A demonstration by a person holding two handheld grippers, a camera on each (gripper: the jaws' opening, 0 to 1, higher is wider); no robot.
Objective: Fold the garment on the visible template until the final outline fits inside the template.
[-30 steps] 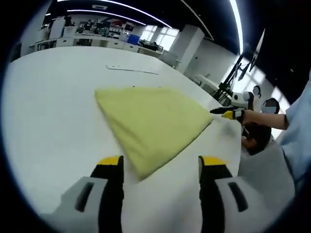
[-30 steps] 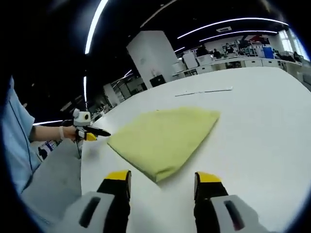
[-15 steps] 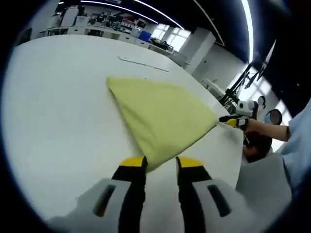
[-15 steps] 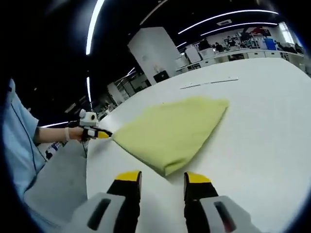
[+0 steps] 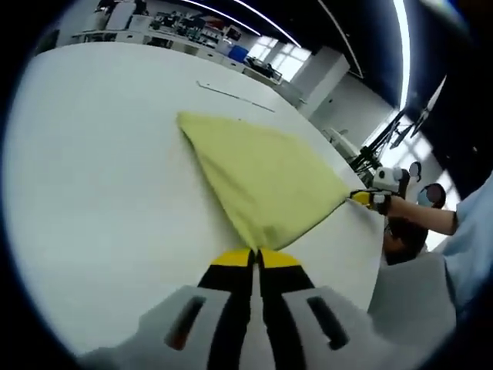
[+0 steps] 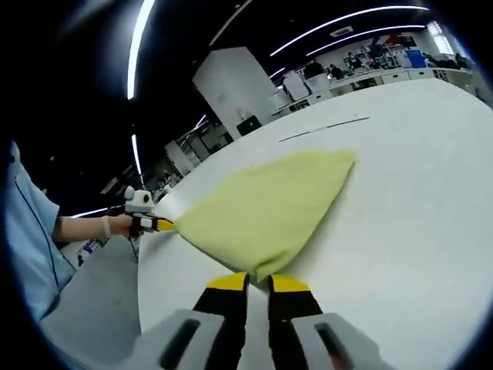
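On the white table (image 5: 92, 154) lies the yellow garment (image 5: 258, 173), folded flat into a wedge. I read my left gripper (image 5: 255, 256) clamped on one near corner and my right gripper (image 6: 258, 279) clamped on the other. I judge a further fold remains; I cannot confirm any template outline beyond a thin line past the garment.

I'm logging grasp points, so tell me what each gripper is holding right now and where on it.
Both hold the folded yellow garment. The left gripper is shut on its near corner; the right gripper is shut on the other near corner.
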